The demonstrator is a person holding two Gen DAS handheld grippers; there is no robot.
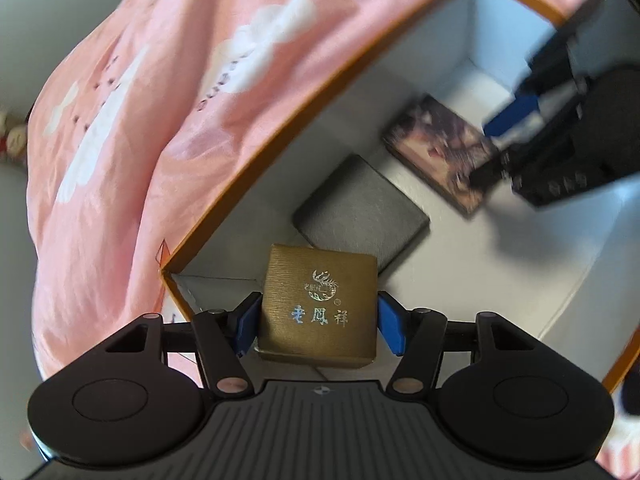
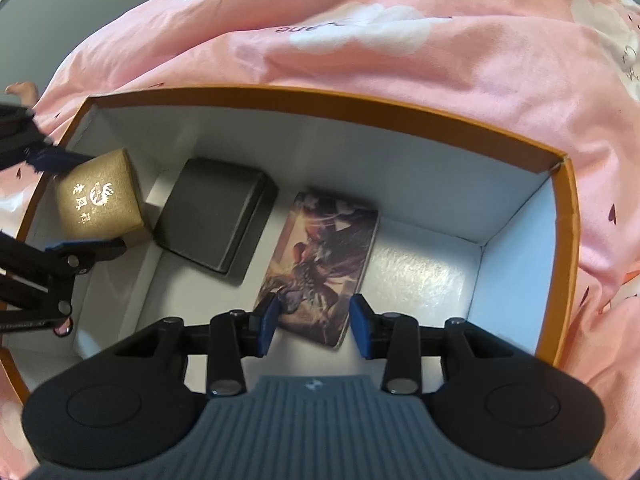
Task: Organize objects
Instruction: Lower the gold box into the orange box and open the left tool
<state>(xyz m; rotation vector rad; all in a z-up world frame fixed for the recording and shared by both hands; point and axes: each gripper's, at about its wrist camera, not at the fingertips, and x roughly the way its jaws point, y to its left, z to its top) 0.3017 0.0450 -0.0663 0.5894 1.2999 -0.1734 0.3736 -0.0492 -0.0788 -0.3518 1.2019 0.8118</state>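
Observation:
My left gripper (image 1: 317,326) is shut on a small gold box (image 1: 319,304) with silver characters and holds it in a corner of the orange-rimmed white box (image 1: 288,120). The gold box shows in the right wrist view (image 2: 100,200) too, between the left gripper's fingers (image 2: 86,249). A dark grey flat box (image 1: 360,212) (image 2: 218,214) lies on the floor beside it. A picture card box (image 1: 440,152) (image 2: 324,264) lies further along. My right gripper (image 2: 314,322) is open and empty just above the picture card box's near end; it appears blurred in the left wrist view (image 1: 532,120).
The orange-rimmed box (image 2: 320,98) rests on a pink bedsheet (image 2: 400,40) with white prints. The box floor to the right of the picture card box (image 2: 420,276) is bare white. A grey wall shows at the far left.

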